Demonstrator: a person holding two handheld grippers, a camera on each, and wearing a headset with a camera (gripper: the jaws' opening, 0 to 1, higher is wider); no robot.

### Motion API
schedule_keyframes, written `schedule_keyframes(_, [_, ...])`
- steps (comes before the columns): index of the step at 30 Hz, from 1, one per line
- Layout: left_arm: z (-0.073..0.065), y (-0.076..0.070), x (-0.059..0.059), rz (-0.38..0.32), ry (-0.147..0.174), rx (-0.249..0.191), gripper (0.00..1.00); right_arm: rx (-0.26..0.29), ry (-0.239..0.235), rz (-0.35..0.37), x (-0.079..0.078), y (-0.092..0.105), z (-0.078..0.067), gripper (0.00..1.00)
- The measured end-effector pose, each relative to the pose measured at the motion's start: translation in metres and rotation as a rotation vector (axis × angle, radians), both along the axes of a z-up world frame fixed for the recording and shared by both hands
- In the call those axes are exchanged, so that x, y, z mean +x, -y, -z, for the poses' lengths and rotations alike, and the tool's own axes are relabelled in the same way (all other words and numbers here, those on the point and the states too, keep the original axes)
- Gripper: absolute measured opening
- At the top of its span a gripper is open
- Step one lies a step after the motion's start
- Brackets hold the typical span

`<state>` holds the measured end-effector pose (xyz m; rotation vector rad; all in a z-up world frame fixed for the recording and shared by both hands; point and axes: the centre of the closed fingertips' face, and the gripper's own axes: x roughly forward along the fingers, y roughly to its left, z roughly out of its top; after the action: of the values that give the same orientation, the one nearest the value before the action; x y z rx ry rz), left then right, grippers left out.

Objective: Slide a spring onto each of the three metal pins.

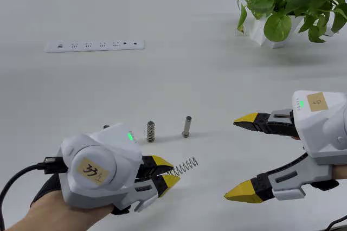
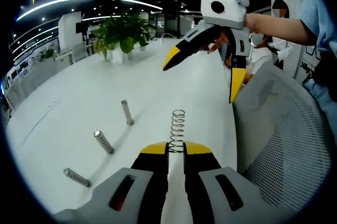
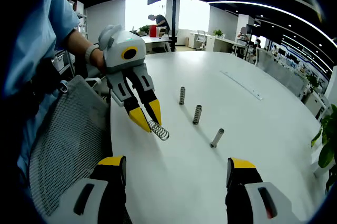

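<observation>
Firmly closed, the fingers of the left gripper point(image 1: 167, 172) pinch one end of a spring point(image 1: 187, 165), which juts out over the worktop point(image 1: 162, 79). The right gripper point(image 1: 242, 155) hangs wide open. Nearby, a bare pin point(image 1: 186, 126) stands beside a spring-covered pin point(image 1: 150, 131).

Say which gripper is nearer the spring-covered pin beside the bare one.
Left. The left gripper, holding a spring, sits just in front of the spring-covered pin; the right gripper hangs farther right, beyond the bare pin.

Open tabletop point(image 1: 244, 90) right of bare pin point(image 1: 187, 126), sprung pin point(image 1: 150, 131) close left
</observation>
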<state>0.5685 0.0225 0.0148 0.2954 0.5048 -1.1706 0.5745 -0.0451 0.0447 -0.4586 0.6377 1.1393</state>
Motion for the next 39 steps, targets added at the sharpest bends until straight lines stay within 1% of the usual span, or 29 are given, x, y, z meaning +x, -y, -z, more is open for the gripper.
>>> schedule_keyframes(4, [-0.005,0.002,-0.003,0.006,0.011,-0.027,0.06,-0.006,-0.007,-0.040,0.000,-0.007,-0.006,0.71])
schedule_keyframes(7, [-0.008,0.004,-0.007,0.021,0.020,-0.040,0.06,-0.017,-0.021,-0.085,-0.005,-0.014,-0.007,0.67])
schedule_keyframes(10, [-0.013,0.007,-0.012,0.046,0.023,-0.065,0.06,-0.007,-0.047,-0.118,-0.008,-0.022,-0.009,0.59])
schedule_keyframes(12, [-0.015,0.008,-0.014,0.051,0.028,-0.075,0.06,0.001,-0.061,-0.146,-0.005,-0.026,-0.008,0.53])
schedule_keyframes(17, [-0.018,0.009,-0.015,0.049,0.030,-0.098,0.06,-0.006,-0.082,-0.200,-0.013,-0.036,-0.009,0.43])
schedule_keyframes(19, [-0.019,0.009,-0.016,0.052,0.031,-0.102,0.06,-0.005,-0.092,-0.222,-0.015,-0.038,-0.009,0.40])
schedule_keyframes(24, [-0.021,0.009,-0.018,0.058,0.031,-0.114,0.06,-0.010,-0.101,-0.258,-0.020,-0.042,-0.009,0.32])
schedule_keyframes(28, [-0.022,0.009,-0.018,0.062,0.035,-0.118,0.06,-0.014,-0.115,-0.272,-0.023,-0.045,-0.006,0.27])
schedule_keyframes(33, [-0.024,0.010,-0.018,0.069,0.038,-0.125,0.06,-0.012,-0.131,-0.293,-0.027,-0.048,-0.005,0.17])
schedule_keyframes(39, [-0.024,0.010,-0.016,0.072,0.039,-0.127,0.06,-0.018,-0.139,-0.299,-0.027,-0.047,-0.005,0.11])
